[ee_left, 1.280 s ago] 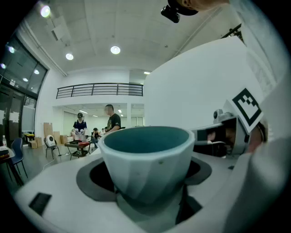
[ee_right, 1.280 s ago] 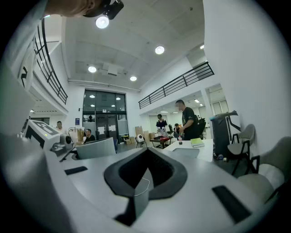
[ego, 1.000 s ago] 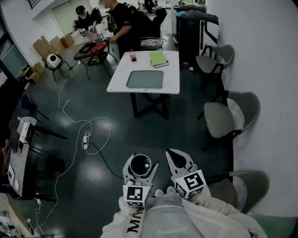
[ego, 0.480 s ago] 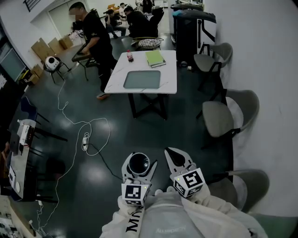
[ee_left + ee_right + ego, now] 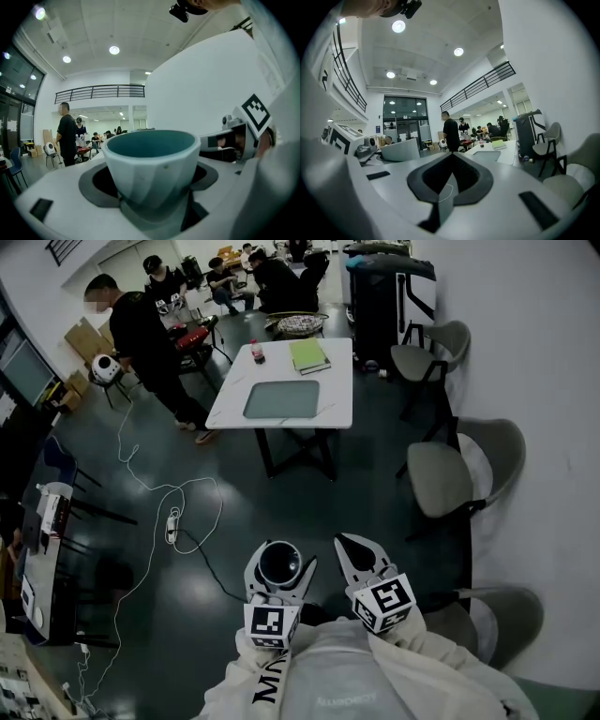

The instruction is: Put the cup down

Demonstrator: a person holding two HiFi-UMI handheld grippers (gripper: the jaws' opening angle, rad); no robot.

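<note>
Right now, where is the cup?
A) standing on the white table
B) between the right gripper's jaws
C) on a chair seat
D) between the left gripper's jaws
D: in the left gripper view the cup sits clamped between the jaws of the left gripper, while the right gripper has its jaws together on nothing.

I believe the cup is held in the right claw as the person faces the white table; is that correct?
Not quite: the cup is in the left claw, as the left gripper view shows; the right claw is shut and empty. The person does face the white table.
</note>
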